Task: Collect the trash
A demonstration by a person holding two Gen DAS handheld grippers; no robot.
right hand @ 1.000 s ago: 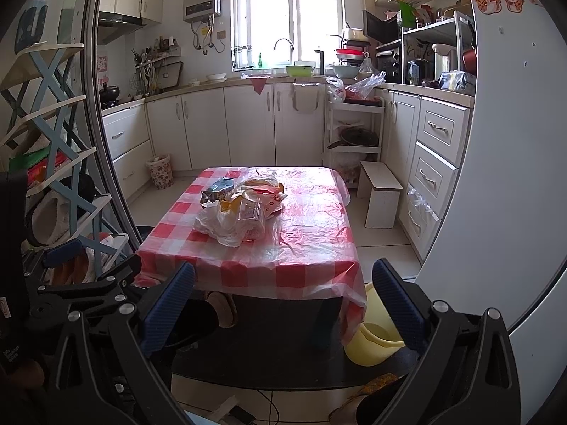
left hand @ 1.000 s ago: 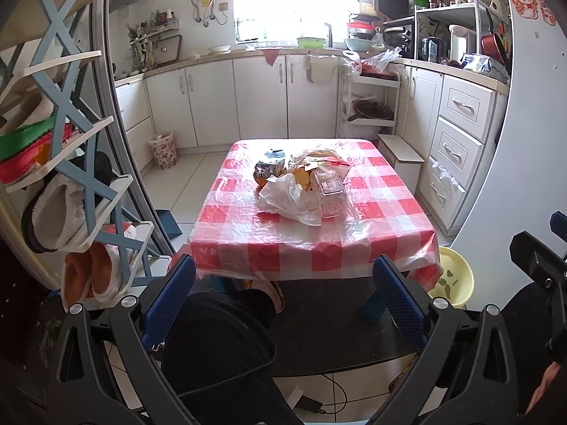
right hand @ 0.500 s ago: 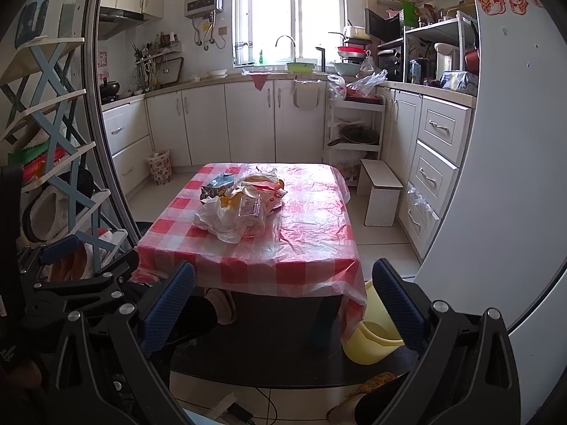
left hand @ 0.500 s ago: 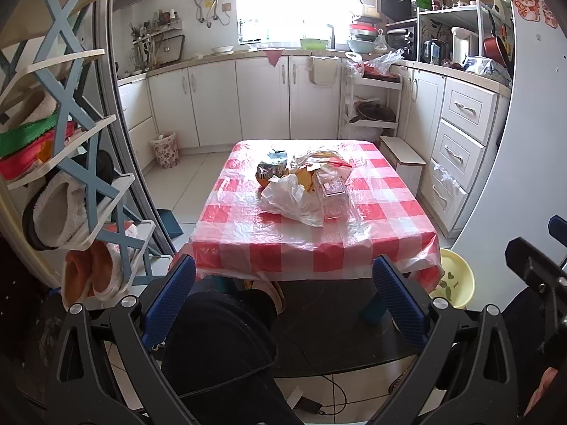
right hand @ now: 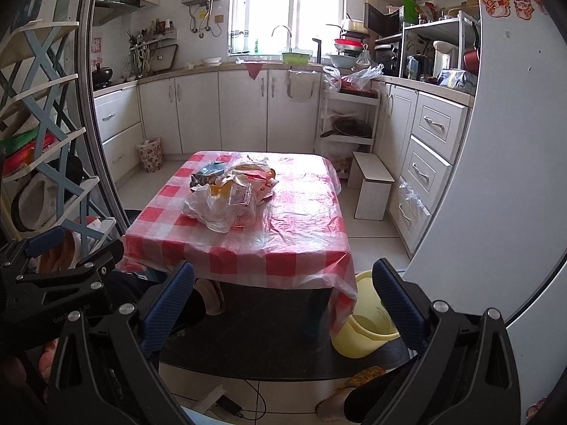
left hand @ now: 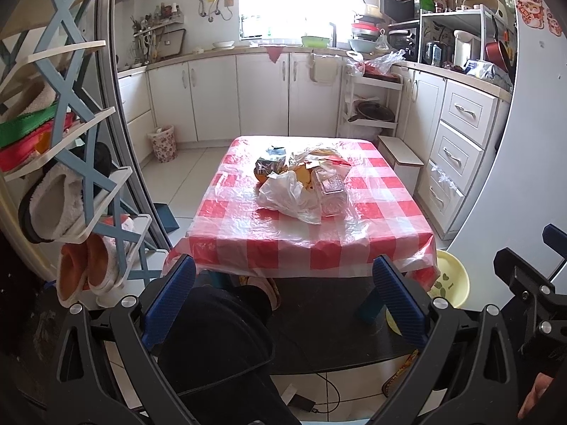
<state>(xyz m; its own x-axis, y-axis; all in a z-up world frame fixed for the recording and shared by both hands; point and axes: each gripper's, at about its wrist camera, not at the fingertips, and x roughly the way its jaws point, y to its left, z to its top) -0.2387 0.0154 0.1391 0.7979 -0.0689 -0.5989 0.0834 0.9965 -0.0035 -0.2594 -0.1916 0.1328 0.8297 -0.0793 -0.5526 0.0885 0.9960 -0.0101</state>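
Note:
A heap of trash (left hand: 304,184) (right hand: 230,194) lies on the low table (left hand: 308,248) (right hand: 283,244) with a red-and-white checked cover: a white plastic bag (left hand: 283,198), a clear wrapper (left hand: 331,191), orange packets and a dark snack bag (left hand: 270,167). My left gripper (left hand: 283,301) is open, well short of the table's near edge, with nothing between its blue fingers. My right gripper (right hand: 283,301) is open too, empty, in front of the table's near right corner. The right gripper's body (left hand: 524,283) shows at the right edge of the left wrist view.
A yellow plastic bucket (right hand: 368,326) (left hand: 450,283) stands on the floor by the table's near right corner. A small patterned waste bin (left hand: 162,143) sits by the far cabinets. A shoe rack (left hand: 71,177) fills the left, a white fridge (right hand: 496,177) the right. A person's dark-clad knee (left hand: 219,340) is below.
Both views have drifted slightly closer to the table, with the trash heap a little larger in frame. Both grippers stay open and empty.

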